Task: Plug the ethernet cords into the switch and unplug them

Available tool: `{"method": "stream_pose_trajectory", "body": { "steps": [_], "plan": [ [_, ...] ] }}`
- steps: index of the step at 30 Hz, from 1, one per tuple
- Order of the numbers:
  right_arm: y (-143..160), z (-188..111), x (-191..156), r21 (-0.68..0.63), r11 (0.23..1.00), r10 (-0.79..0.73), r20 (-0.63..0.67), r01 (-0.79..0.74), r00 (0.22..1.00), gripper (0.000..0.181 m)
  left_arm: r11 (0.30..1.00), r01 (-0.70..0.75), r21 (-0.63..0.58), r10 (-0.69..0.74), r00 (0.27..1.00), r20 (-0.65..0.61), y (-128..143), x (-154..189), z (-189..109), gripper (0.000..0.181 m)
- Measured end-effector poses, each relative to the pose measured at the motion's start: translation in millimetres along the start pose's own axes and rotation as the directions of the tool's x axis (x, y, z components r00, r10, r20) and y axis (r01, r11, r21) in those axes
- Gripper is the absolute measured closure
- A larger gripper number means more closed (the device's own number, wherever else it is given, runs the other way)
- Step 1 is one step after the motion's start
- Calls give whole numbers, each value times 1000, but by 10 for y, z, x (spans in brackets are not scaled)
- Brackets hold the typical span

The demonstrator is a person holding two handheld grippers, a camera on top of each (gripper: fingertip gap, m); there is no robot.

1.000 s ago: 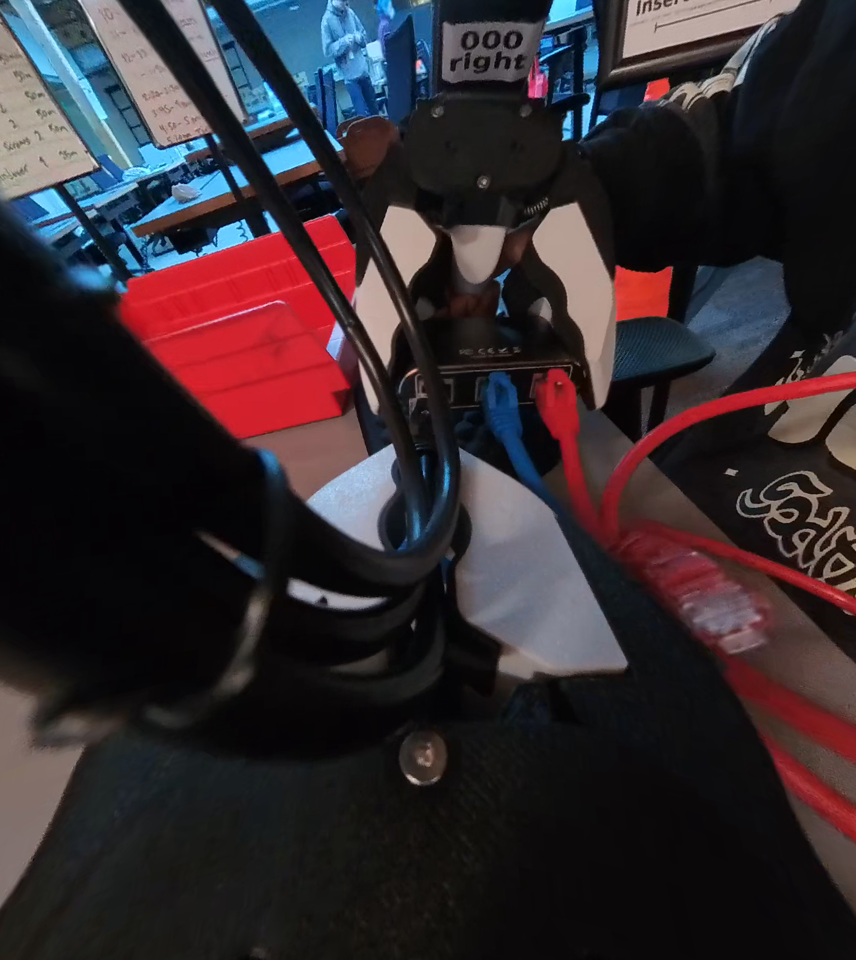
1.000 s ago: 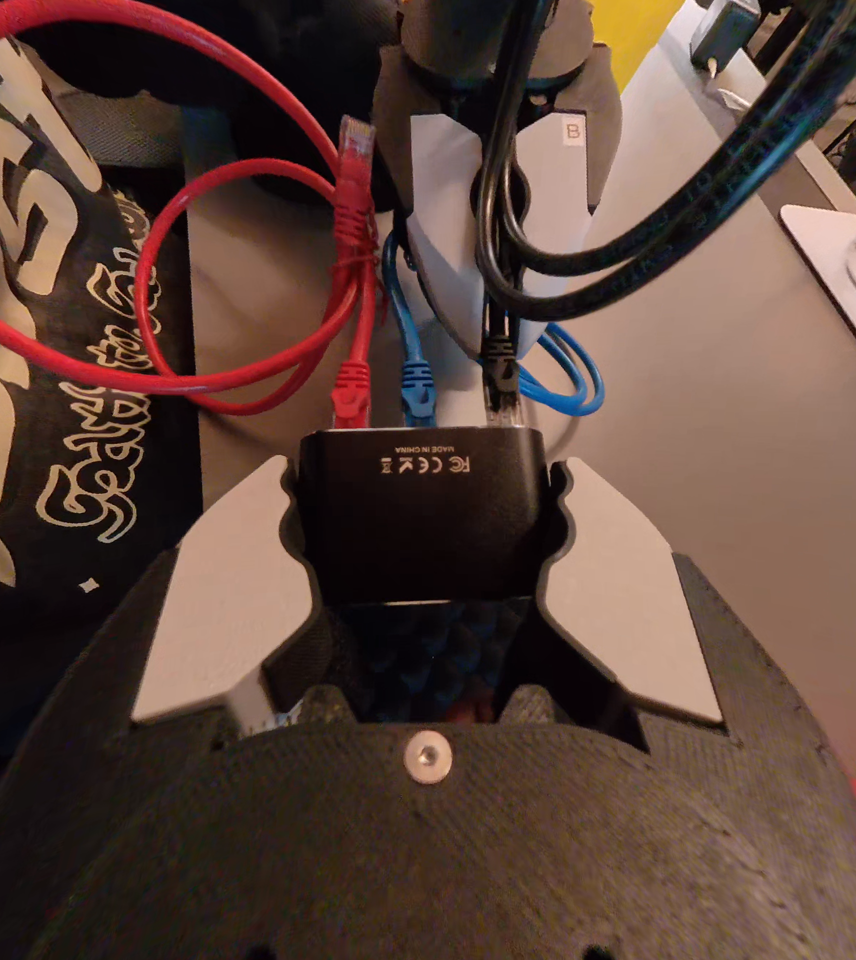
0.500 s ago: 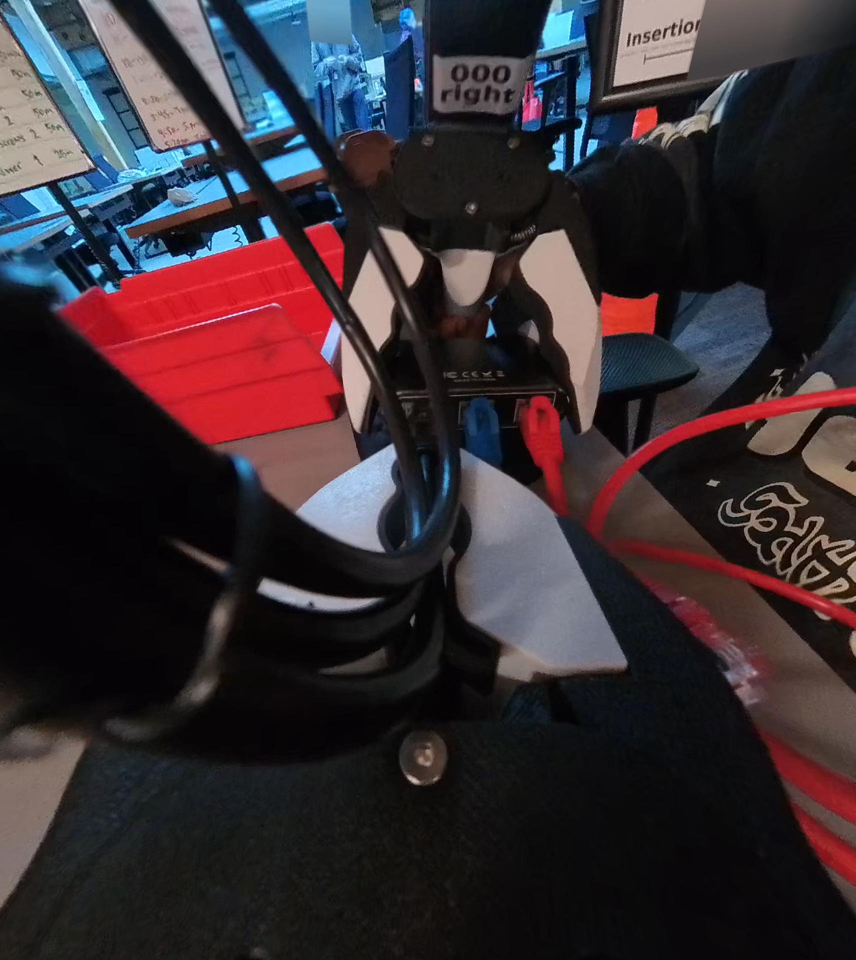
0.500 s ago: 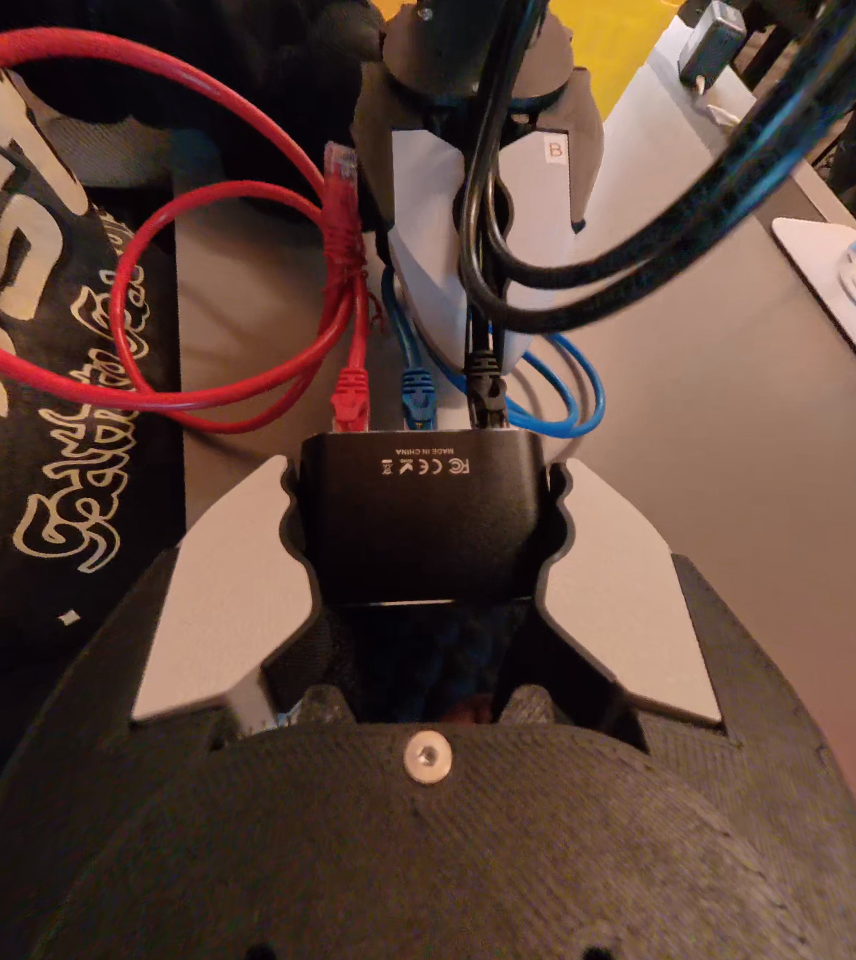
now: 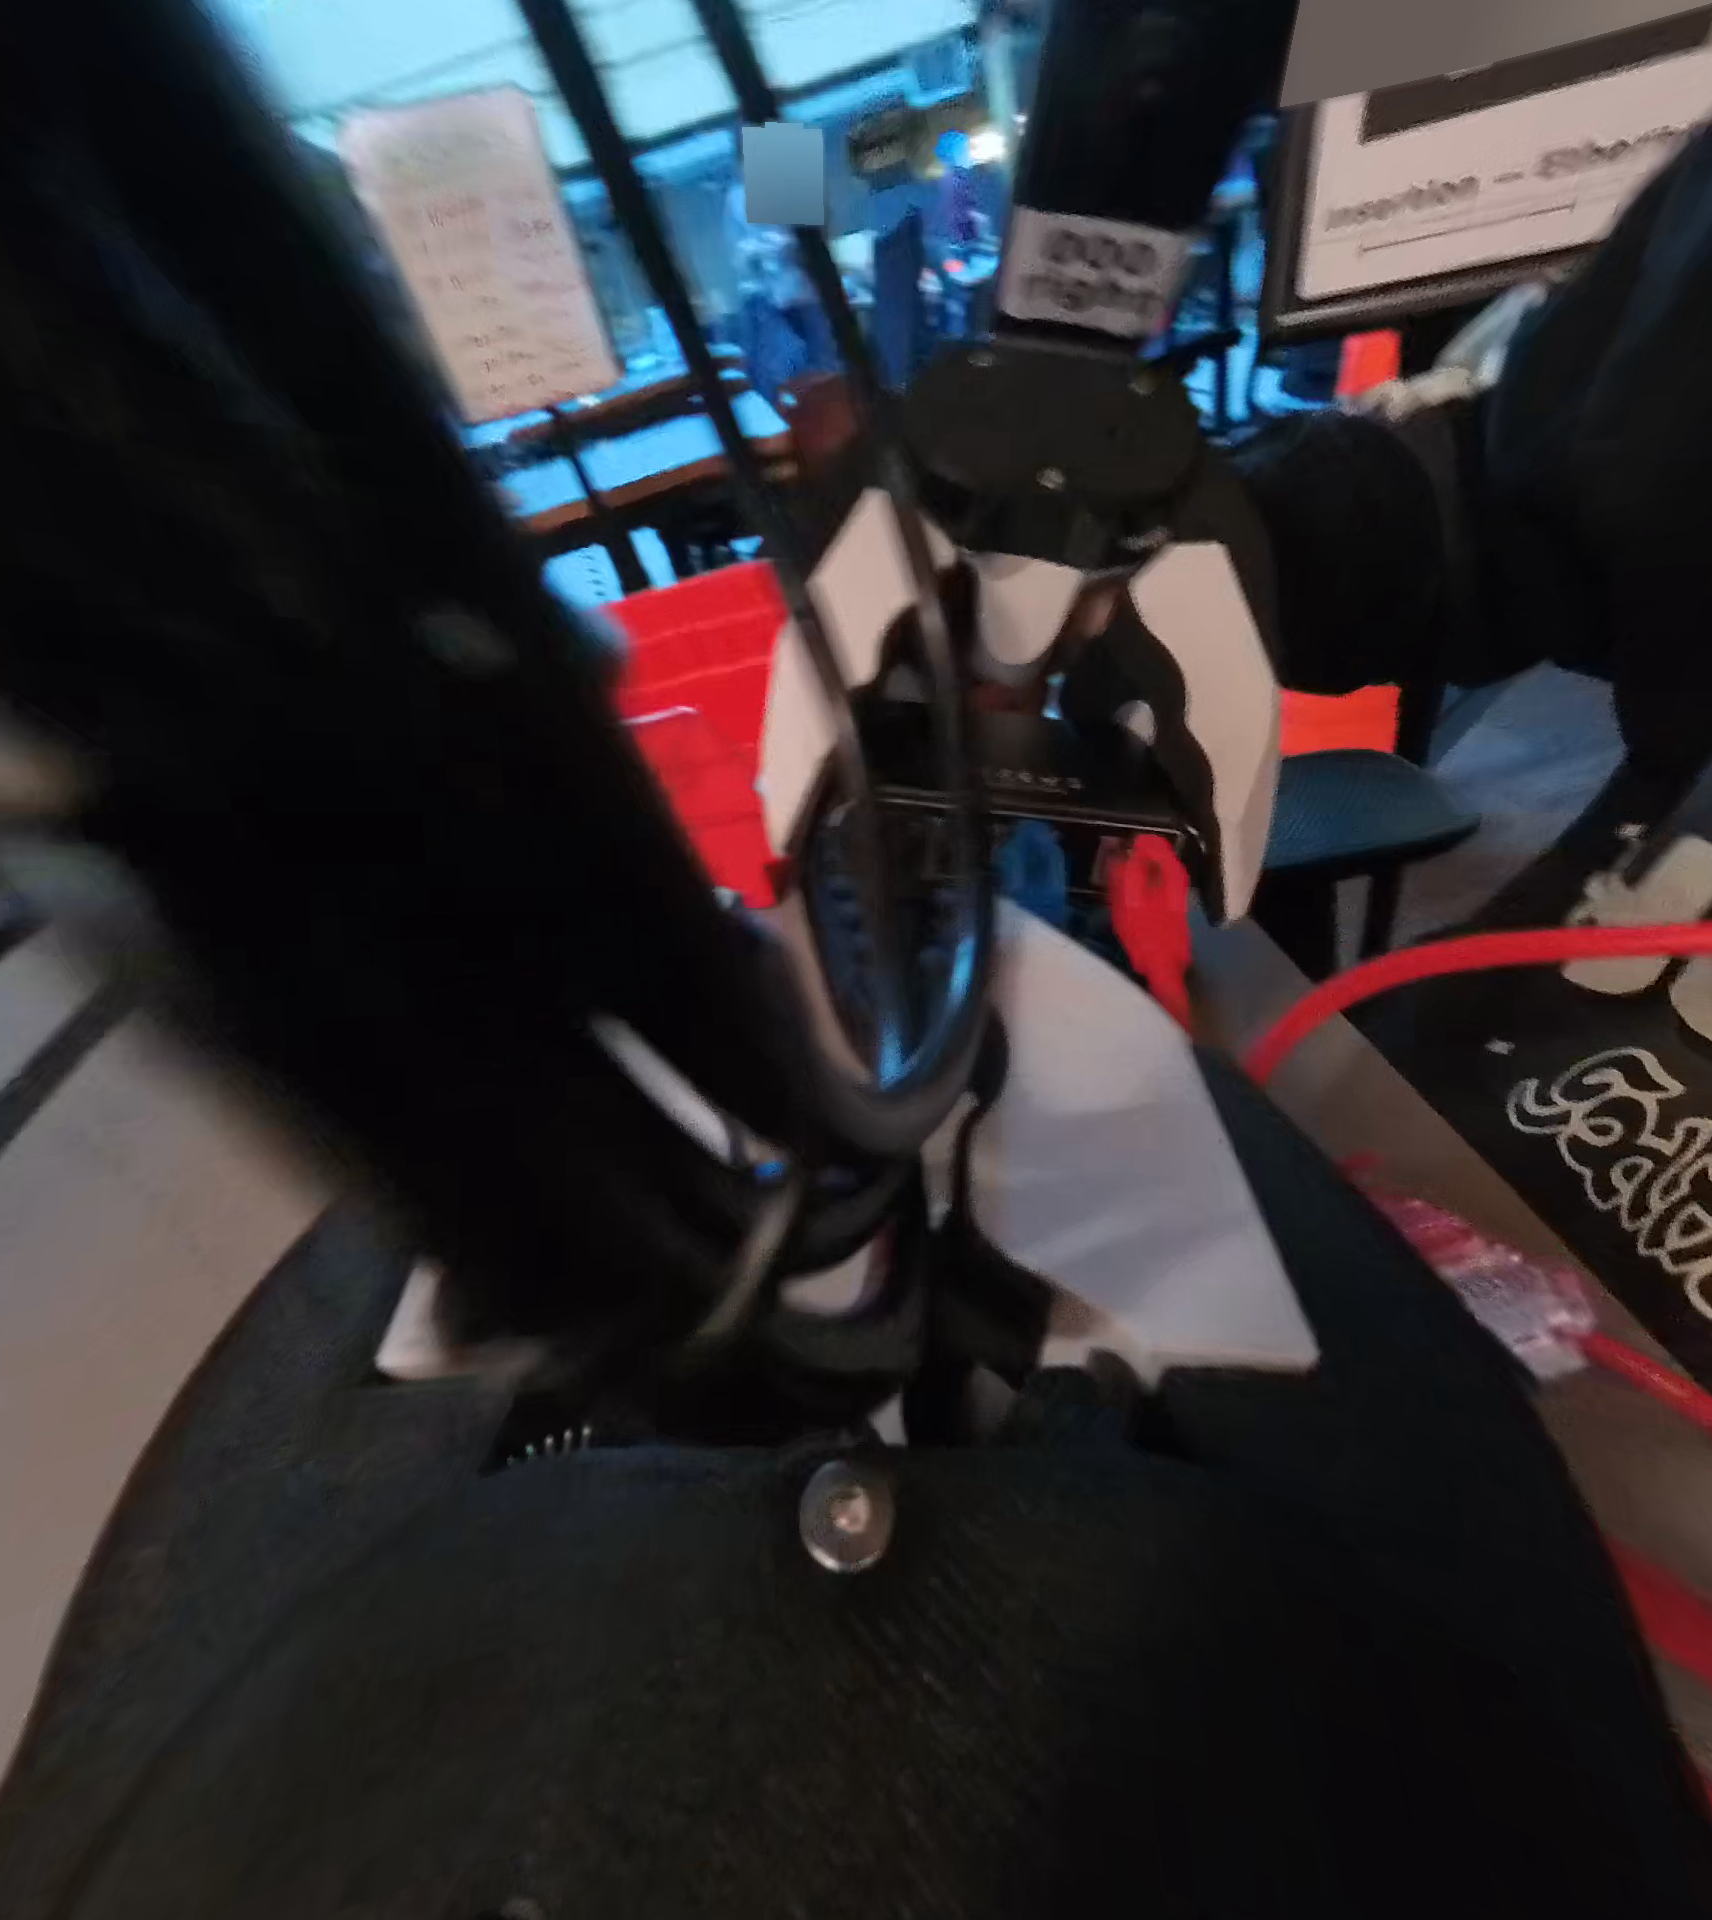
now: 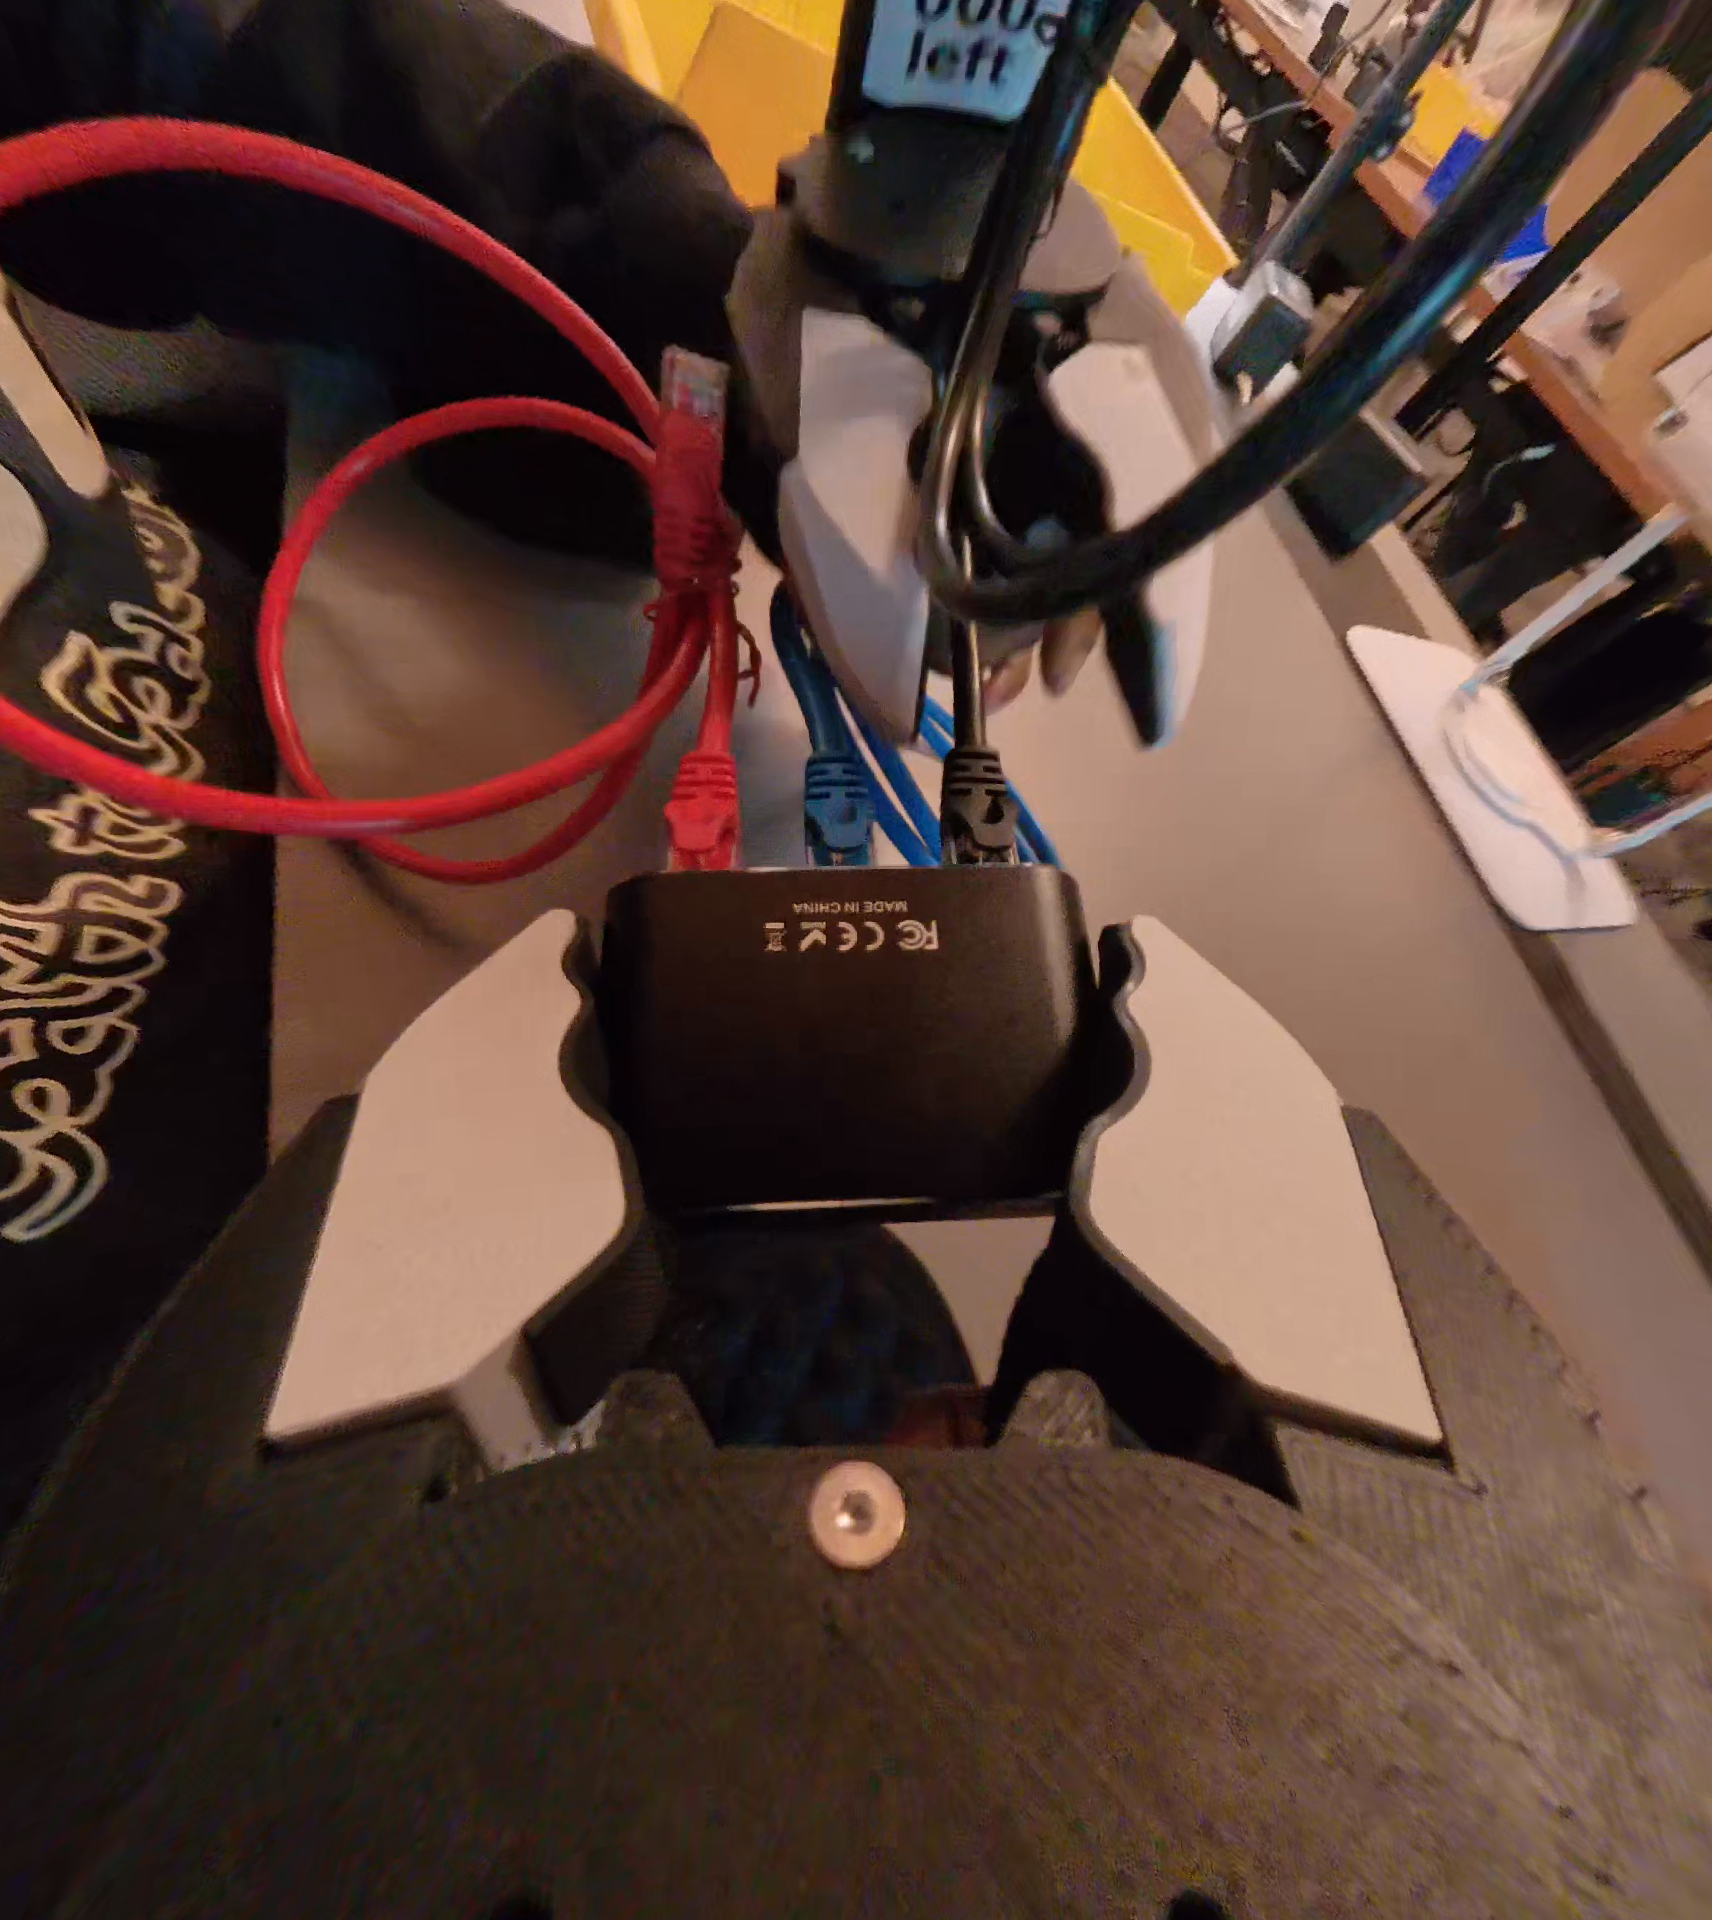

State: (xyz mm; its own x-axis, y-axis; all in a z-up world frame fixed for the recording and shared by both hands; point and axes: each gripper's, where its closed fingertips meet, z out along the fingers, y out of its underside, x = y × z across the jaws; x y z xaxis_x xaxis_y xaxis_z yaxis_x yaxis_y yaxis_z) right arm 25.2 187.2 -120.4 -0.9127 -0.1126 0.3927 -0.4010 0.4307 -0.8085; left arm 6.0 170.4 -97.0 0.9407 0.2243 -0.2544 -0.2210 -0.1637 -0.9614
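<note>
A smooth grey tabletop (image 6: 1247,1039) carries the matte black ethernet switch (image 6: 841,1049), clenched between the right tool (image 6: 847,1060) and its pale angular fingers. Red (image 6: 701,800), blue (image 6: 836,800) and black (image 6: 977,800) plugs sit in the switch's far face; beyond it the left tool (image 6: 1028,665) hangs released, glossy black cord (image 6: 956,499) looped between its fingers

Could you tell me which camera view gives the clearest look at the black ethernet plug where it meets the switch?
The right wrist view: the black plug sits sharp and unobstructed at the switch. The left wrist view is blurred, with looped black cable covering that port.
</note>
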Motion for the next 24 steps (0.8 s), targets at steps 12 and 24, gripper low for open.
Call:
{"method": "stream_pose_trajectory", "body": {
  "steps": [12,24],
  "plan": [
    [-459,-361,675,-259,837,-547,-398,482,737,90,945,-282,168,118,768,630,-807,-482,-1679,126],
    [-958,-1471,1538,-134,909,-292,-880,394,375,89,814,-365,452,-240,497,834,-632,-2,-2471,145]
  ]
}}
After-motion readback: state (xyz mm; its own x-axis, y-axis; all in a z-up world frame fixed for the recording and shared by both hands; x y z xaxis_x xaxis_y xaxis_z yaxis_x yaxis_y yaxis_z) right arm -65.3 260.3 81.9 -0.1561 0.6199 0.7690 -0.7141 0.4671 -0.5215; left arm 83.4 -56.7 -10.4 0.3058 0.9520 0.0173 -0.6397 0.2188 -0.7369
